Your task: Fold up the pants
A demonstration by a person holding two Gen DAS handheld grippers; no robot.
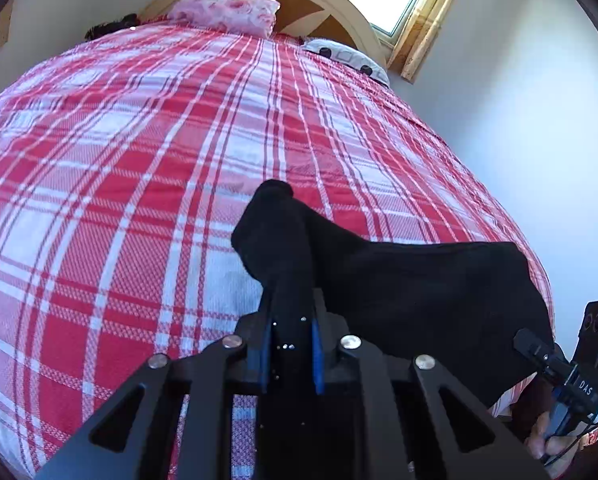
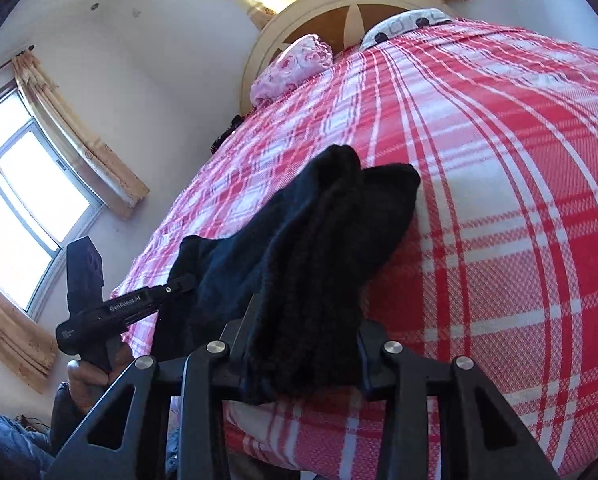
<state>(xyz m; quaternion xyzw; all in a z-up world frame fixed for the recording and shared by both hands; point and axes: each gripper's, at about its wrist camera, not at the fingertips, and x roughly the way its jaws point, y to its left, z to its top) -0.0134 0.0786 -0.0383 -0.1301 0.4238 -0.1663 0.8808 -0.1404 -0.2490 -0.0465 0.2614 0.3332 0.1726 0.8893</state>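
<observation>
Pants [image 1: 419, 292] are hanging bunched just above the bed [image 1: 139, 160], stretching sideways between both tongs: the left tongs [image 1: 289, 264] are clamped on one end, the right tongs [image 2: 303, 312] are gripping the other.

Two handheld grippers work at the near edge of the bed [image 1: 99, 160]. The left gripper [image 1: 289, 280] tilts down toward the bed, its jaws clamped tight on a bunch of black pants [image 1: 419, 288]. The right gripper [image 2: 299, 320], beside it along the same edge, has thick folds of the pants between its jaws. A hand [image 2: 87, 376] grips the left gripper's handle.
</observation>
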